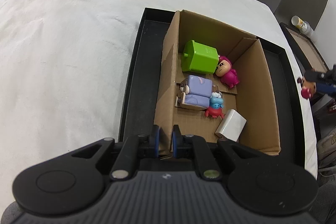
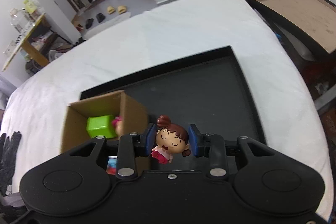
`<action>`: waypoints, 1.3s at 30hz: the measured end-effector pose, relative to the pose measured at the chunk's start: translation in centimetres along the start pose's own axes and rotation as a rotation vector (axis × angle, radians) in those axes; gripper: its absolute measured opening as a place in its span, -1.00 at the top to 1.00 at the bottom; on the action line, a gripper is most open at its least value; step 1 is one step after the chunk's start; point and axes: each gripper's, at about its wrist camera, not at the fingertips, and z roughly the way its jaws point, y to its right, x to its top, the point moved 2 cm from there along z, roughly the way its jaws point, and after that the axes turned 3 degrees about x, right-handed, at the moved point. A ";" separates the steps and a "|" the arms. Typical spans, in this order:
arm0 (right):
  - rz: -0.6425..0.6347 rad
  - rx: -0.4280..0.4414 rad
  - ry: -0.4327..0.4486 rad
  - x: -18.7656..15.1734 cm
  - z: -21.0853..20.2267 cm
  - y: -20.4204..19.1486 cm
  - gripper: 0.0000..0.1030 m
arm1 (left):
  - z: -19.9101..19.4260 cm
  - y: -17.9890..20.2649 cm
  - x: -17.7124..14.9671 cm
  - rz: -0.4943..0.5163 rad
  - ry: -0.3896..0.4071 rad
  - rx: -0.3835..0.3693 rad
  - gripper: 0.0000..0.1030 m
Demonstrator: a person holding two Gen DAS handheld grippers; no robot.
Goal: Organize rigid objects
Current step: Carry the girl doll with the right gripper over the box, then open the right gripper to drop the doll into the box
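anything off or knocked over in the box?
The green bin lies on its side in the cardboard box, and the pink figure lies tipped against it. The left hand-held gripper is clamped on the box wall. The girl figurine is between the right hand-held gripper's pads, outside the box.

Bright toys in a brown cardboard box (image 1: 256, 81) on a black tray (image 1: 134, 68)

Lime-green bin (image 1: 199, 57), magenta figure (image 1: 227, 75), lilac block toy (image 1: 198, 90), blue-and-red crab toy (image 1: 216, 108), white block (image 1: 231, 125); brown-haired doll (image 2: 172, 138) in pink; white cloth (image 1: 63, 45).

Box wall (image 2: 134, 112) hides most of the pink figurine (image 2: 117, 125).
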 end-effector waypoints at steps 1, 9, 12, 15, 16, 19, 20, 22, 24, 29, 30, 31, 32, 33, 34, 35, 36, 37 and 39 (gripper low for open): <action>-0.007 0.007 0.004 0.0 -0.2 -0.5 0.34 | 0.0 0.0 0.0 0.000 0.001 -0.002 0.79; -0.078 0.053 0.015 0.7 -0.4 -4.7 0.34 | -0.1 -0.3 -0.1 -0.006 0.005 -0.019 0.78; -0.098 0.061 0.014 0.8 -0.2 -5.9 0.34 | 0.0 -0.4 -0.1 -0.011 0.004 -0.023 0.78; -0.109 0.069 0.007 0.8 0.2 -6.9 0.34 | -0.1 -0.4 -0.1 -0.010 0.008 -0.029 0.78; -0.116 0.069 0.004 0.8 0.3 -7.2 0.34 | -0.1 -0.4 -0.1 -0.013 0.009 -0.032 0.77; -0.132 0.072 -0.006 0.5 0.6 -8.1 0.34 | 0.0 -0.5 -0.1 -0.019 0.008 -0.035 0.77; -0.138 0.073 -0.009 0.3 0.7 -8.5 0.34 | 0.0 -0.6 -0.1 -0.020 0.007 -0.037 0.77; -0.151 0.073 -0.018 0.0 0.9 -9.0 0.34 | 0.0 -0.6 -0.1 -0.023 0.007 -0.039 0.77; -0.167 0.067 -0.028 -0.2 1.3 -9.6 0.34 | 0.0 -0.7 -0.1 -0.026 0.008 -0.044 0.77; -0.222 0.032 -0.055 -1.3 2.1 -10.7 0.34 | 0.0 -0.8 -0.1 -0.030 0.008 -0.054 0.76; -0.229 0.025 -0.062 -1.4 2.4 -10.8 0.34 | 0.0 -0.8 -0.1 -0.030 0.008 -0.056 0.76; -0.237 0.015 -0.066 -1.6 2.6 -11.0 0.34 | 0.0 -0.8 -0.1 -0.030 0.007 -0.057 0.76; -0.248 0.004 -0.069 -1.7 2.7 -11.2 0.34 | 0.0 -0.8 -0.1 -0.030 0.008 -0.059 0.76; -0.260 -0.008 -0.072 -1.8 3.0 -11.4 0.34 | 0.0 -0.8 -0.1 -0.029 0.008 -0.059 0.76; -0.269 -0.017 -0.076 -2.0 3.0 -11.5 0.34 | 0.0 -0.8 -0.2 -0.028 0.010 -0.059 0.76; -0.280 -0.025 -0.079 -2.1 3.2 -11.7 0.34 | 0.0 -0.8 -0.2 -0.028 0.012 -0.059 0.76; -0.290 -0.030 -0.083 -2.1 3.4 -11.9 0.34 | 0.0 -0.8 -0.2 -0.029 0.014 -0.059 0.76; -0.298 -0.037 -0.086 -2.2 3.5 -12.0 0.34 | 0.0 -0.8 -0.3 -0.031 0.016 -0.061 0.76; -0.315 -0.056 -0.095 -2.3 3.9 -12.3 0.33 | 0.0 -0.9 -0.3 -0.035 0.017 -0.067 0.76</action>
